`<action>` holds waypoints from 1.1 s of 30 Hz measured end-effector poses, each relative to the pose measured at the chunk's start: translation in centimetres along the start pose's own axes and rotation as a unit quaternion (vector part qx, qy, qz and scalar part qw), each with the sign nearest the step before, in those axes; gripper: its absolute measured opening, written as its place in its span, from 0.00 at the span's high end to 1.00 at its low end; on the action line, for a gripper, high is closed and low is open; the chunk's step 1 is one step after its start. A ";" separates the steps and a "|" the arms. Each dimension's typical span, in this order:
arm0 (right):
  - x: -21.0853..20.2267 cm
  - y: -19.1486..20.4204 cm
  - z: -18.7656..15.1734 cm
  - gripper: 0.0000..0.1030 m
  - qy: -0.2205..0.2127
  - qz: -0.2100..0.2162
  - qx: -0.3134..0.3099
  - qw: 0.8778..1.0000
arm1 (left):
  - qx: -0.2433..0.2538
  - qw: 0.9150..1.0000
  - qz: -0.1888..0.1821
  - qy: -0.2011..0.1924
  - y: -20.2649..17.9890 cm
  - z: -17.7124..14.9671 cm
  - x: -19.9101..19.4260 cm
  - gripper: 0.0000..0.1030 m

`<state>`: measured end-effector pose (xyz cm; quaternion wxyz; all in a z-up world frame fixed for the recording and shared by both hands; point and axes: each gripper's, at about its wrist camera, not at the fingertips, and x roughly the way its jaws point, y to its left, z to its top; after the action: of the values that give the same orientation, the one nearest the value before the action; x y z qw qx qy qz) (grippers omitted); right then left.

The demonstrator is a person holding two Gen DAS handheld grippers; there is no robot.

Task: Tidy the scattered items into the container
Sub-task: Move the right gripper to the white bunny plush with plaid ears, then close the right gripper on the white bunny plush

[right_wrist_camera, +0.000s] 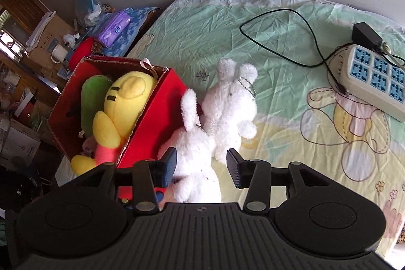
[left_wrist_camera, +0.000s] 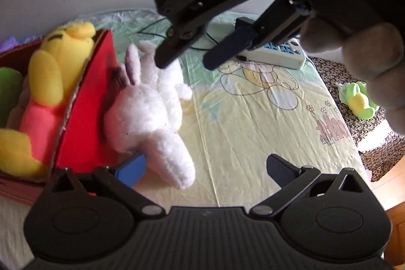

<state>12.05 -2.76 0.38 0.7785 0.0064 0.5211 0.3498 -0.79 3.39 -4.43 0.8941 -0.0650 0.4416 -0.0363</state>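
A red cardboard box stands on the bed and holds a yellow bear plush and a green plush. Two white plush animals lie against the box's right side: one nearer, one farther. My right gripper is open above the nearer white plush, its fingers either side of it. It shows from outside in the left wrist view. My left gripper is open and empty, low beside the white plush's leg.
A power strip with a black adapter and cable lies at the bed's far right. A green and yellow plush lies on the patterned floor beside the bed. Cluttered shelves and boxes stand left of the bed.
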 end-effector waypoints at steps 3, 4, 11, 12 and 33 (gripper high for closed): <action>2.2 -0.2 0.6 0.55 -0.003 0.017 0.000 1.000 | -0.016 1.000 0.003 0.020 0.3 -0.3 1.4 0.02; 2.8 -0.2 0.8 0.55 -0.005 0.023 0.000 1.000 | -0.016 1.000 0.014 0.019 0.3 -0.4 1.7 0.02; 6.5 -0.3 0.6 0.54 0.004 0.050 0.011 0.999 | 0.012 0.998 0.054 0.007 -0.7 0.0 3.4 0.02; 6.9 -0.4 0.3 0.56 0.007 0.045 0.004 0.999 | 0.016 0.998 0.060 0.010 -0.8 0.1 3.7 0.02; 2.5 -11.6 -5.5 0.71 -0.067 0.040 0.169 0.983 | 0.102 0.994 -0.037 -0.024 -2.8 0.9 3.0 0.17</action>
<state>14.34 -12.05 -8.49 0.7848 0.1813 0.5190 0.2862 1.77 0.33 -5.82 0.9047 0.0090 0.4109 -0.1124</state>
